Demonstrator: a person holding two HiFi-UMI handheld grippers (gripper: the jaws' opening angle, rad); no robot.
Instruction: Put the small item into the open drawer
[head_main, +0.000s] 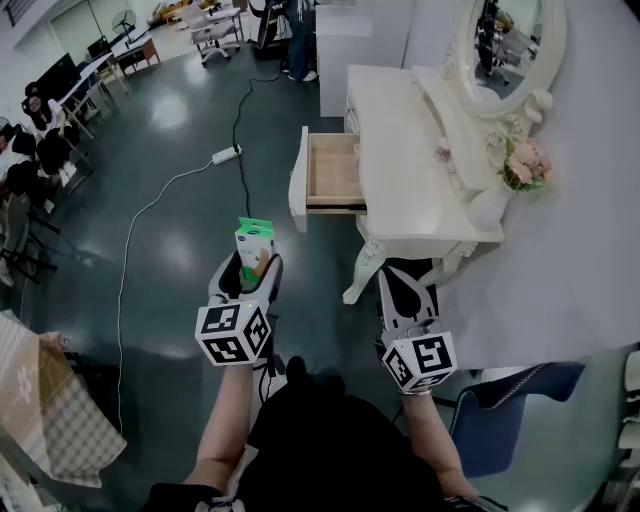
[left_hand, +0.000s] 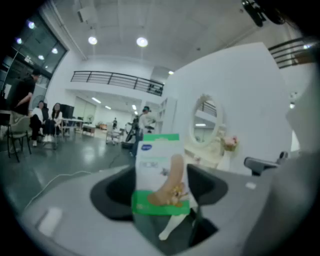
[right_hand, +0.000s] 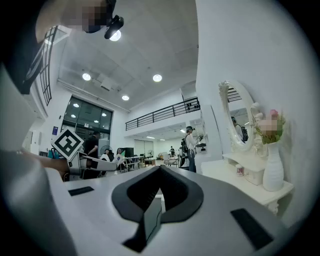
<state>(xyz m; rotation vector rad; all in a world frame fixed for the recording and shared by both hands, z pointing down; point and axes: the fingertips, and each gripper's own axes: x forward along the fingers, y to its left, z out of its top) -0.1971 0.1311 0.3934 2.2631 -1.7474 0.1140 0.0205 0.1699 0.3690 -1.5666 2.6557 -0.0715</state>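
While the left gripper carries the green-and-white packet upright in the air, its jaws stand wide yet clamp the packet's lower part, and the printed top pokes up past them. The open drawer of the white dressing table lies ahead and to the right, well apart from the packet, and its wooden floor looks bare. The step in hand is judged to be the carry. It goes best as a smooth sweep forward and rightward that clears the drawer's white front panel from above rather than meeting it head-on. Only a narrow band of the packet sits between the pads, so a quick swing could tip it. Lowering it until its base is inside the walls before letting go should keep it from bouncing out. The right gripper has its jaws together on nothing and hangs near the table's leg, where it should stay clear of the path.
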